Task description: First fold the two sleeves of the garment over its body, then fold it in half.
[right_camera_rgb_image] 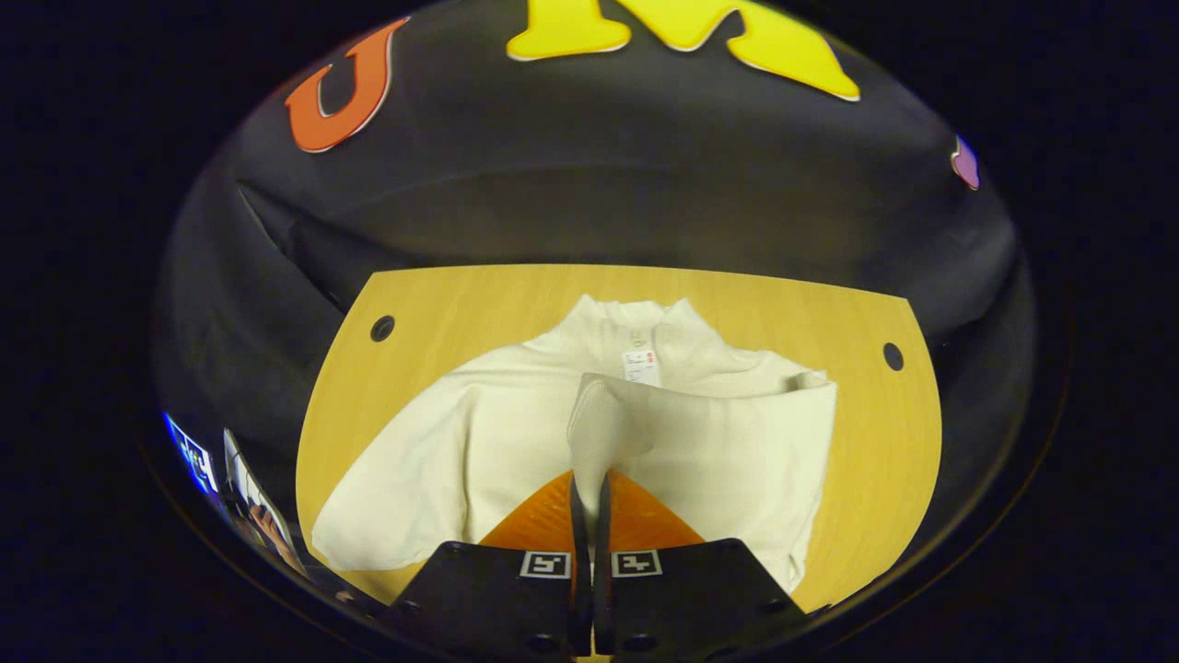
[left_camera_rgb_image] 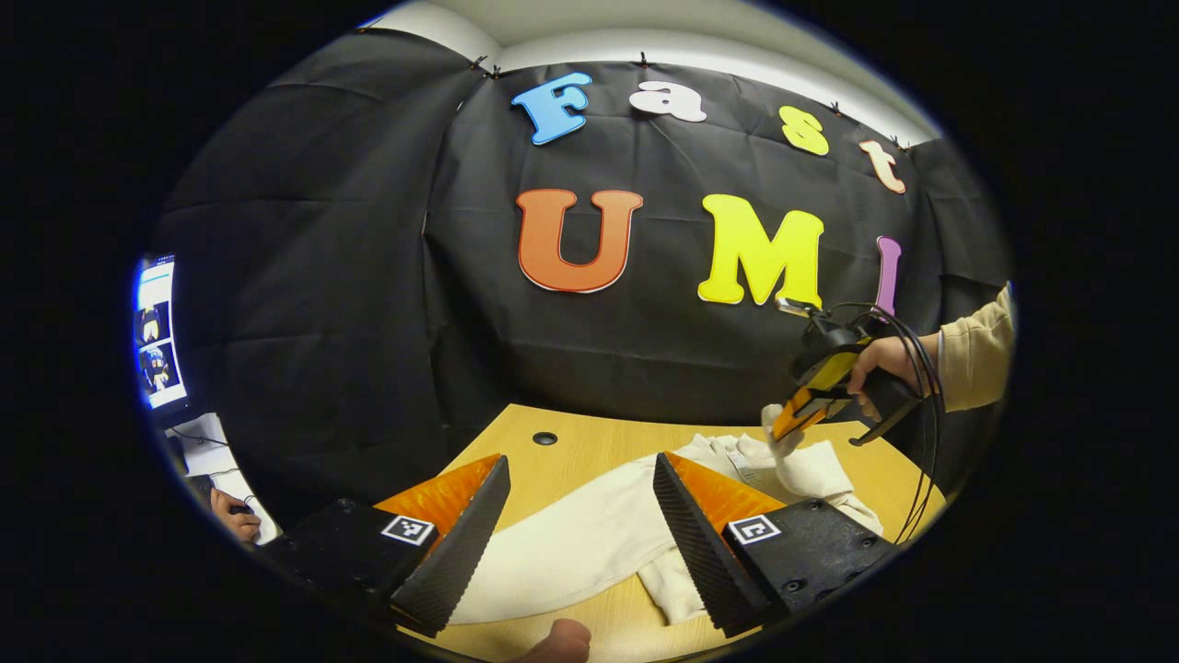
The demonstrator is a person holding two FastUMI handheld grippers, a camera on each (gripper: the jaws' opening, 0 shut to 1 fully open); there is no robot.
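A wooden table [right_camera_rgb_image: 829, 322] stood against the booth's black cloth wall [left_camera_rgb_image: 350, 276], with a small round hole [right_camera_rgb_image: 382, 328] near each far corner. A cream garment [right_camera_rgb_image: 479, 442] lay spread on the table, collar toward the wall and a label [right_camera_rgb_image: 641, 366] showing inside the neck. In the right gripper view one sleeve [right_camera_rgb_image: 728, 391] was drawn from the right shoulder across the body, while the other sleeve [right_camera_rgb_image: 368, 525] lay spread out at the left. The right gripper [right_camera_rgb_image: 590, 488] had its fingers pressed together on the cuff [right_camera_rgb_image: 594, 433] of the drawn sleeve, holding it up above the chest. In the left gripper view the left gripper [left_camera_rgb_image: 580, 525] hung just above the garment's near edge with its fingers wide apart and nothing between them. Farther off there, a hand [left_camera_rgb_image: 884, 364] in a beige sleeve held the right gripper over the cloth. A lit screen [left_camera_rgb_image: 158, 331] glowed at the left edge.
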